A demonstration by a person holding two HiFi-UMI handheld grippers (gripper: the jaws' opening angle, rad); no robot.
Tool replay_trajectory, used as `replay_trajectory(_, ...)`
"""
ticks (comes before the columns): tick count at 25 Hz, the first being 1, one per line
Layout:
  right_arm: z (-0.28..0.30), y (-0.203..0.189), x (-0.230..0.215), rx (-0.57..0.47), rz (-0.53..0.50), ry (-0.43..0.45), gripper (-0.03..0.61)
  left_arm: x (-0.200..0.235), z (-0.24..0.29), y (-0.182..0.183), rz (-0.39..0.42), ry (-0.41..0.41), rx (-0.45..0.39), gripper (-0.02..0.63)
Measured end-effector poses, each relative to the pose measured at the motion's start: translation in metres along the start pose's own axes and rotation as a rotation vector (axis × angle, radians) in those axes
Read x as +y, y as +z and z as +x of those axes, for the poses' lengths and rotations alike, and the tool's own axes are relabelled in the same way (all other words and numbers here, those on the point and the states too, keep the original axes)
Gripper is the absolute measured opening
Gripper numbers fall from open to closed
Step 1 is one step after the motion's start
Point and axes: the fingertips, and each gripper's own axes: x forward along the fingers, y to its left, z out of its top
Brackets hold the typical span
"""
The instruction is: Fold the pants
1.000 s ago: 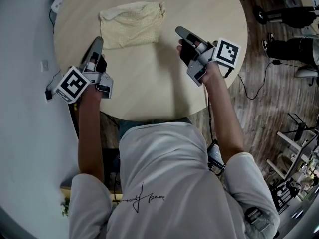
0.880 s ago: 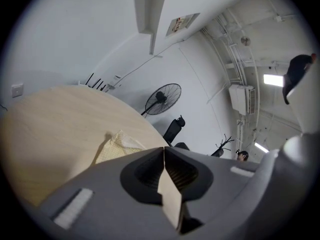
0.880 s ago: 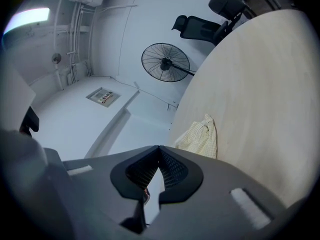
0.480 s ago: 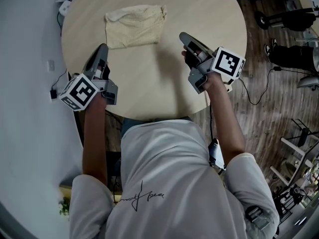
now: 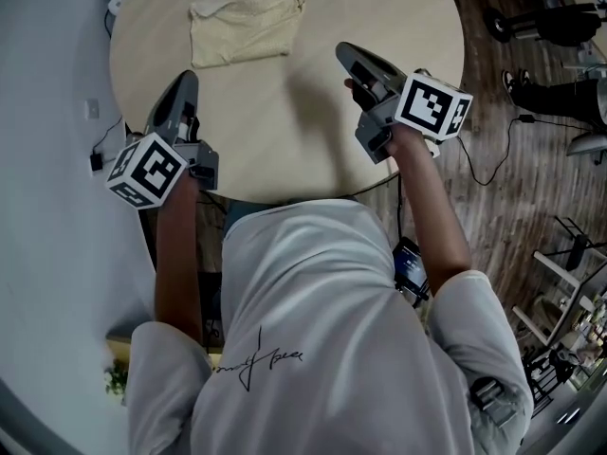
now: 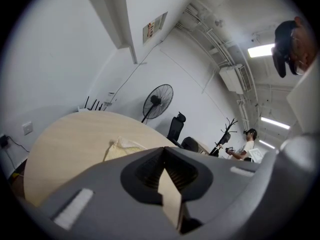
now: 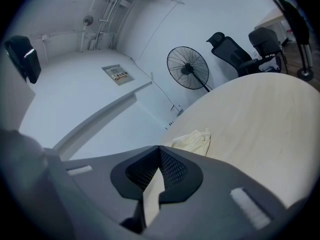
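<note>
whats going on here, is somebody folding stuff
A person holds a gripper in each hand over a round wooden table. The pale yellow pants lie in a folded bundle at the table's far side. The left gripper and the right gripper are both shut and empty, over the table's near half, apart from the pants. The folding looks done.

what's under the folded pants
The round table, whose wooden top shows all around the pants. They lie near its far edge. The patch directly beneath is covered by the cloth, so nothing there can be seen.
</note>
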Motion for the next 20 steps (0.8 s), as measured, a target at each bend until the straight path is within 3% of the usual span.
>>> replay_trajectory(10,-0.016,-0.004,0.009,0.023,-0.196,-0.05,-0.004,-0.026,-0.006,-0.014,0.124,-0.014,0.033,0.055)
replay_trajectory(20,-0.042,-0.016,0.02,0.018,-0.316,-0.101,-0.003,-0.05,-0.02,-0.029,0.234,-0.002,0.039,0.055)
